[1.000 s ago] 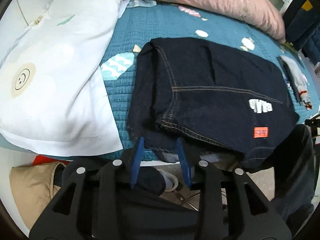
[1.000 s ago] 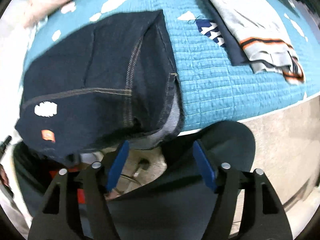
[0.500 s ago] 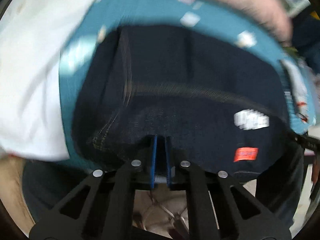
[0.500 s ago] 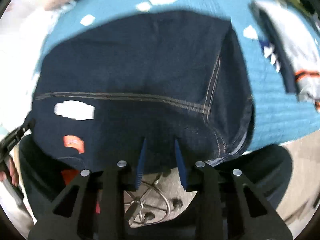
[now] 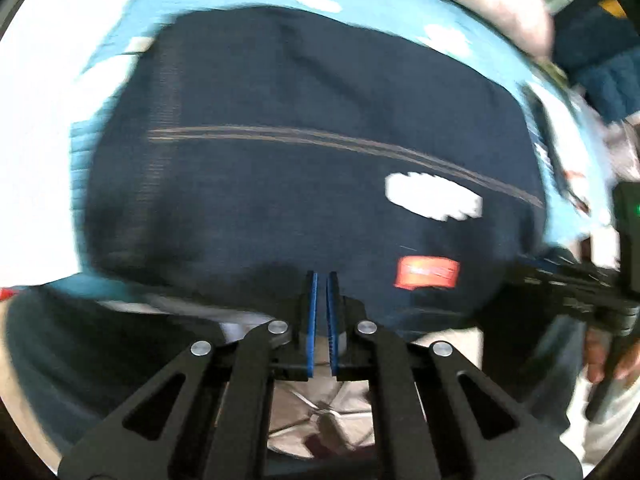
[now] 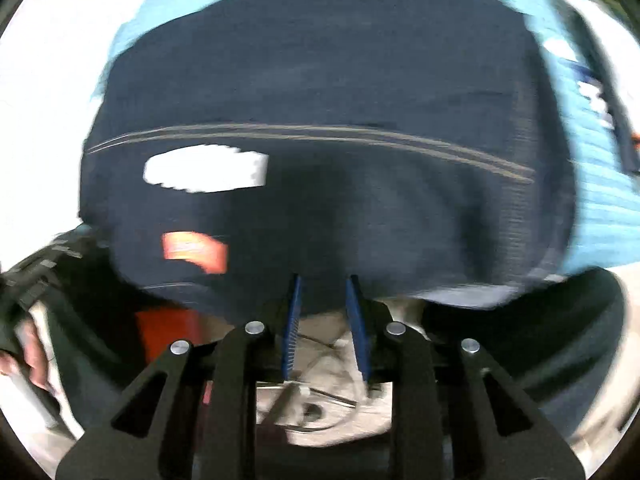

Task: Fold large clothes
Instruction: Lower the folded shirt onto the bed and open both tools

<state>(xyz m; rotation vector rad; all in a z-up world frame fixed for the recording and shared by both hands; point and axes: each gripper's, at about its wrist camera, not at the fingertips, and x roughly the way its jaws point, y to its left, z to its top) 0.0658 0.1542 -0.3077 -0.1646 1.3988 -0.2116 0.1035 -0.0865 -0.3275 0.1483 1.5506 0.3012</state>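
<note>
- Left hand-held gripper down at the near hem of the dark jeans, blue pads nearly together; too blurry to tell if denim is actually caught between them.
- Probably pinched there to lift that edge for the next fold.
- Jeans already folded into a block on the teal bed quilt, near edge hanging slightly past the bed edge, orange tag just right of that gripper.
- Right hand-held gripper at the same hem further right, jaws only partly closed with a clear gap; fabric edge sits at the tips, grip not certain.
- Both pointing steeply down, spaced along the hem, likely to keep the fold even.
- Striped folded garment off to the right, apart.
</note>
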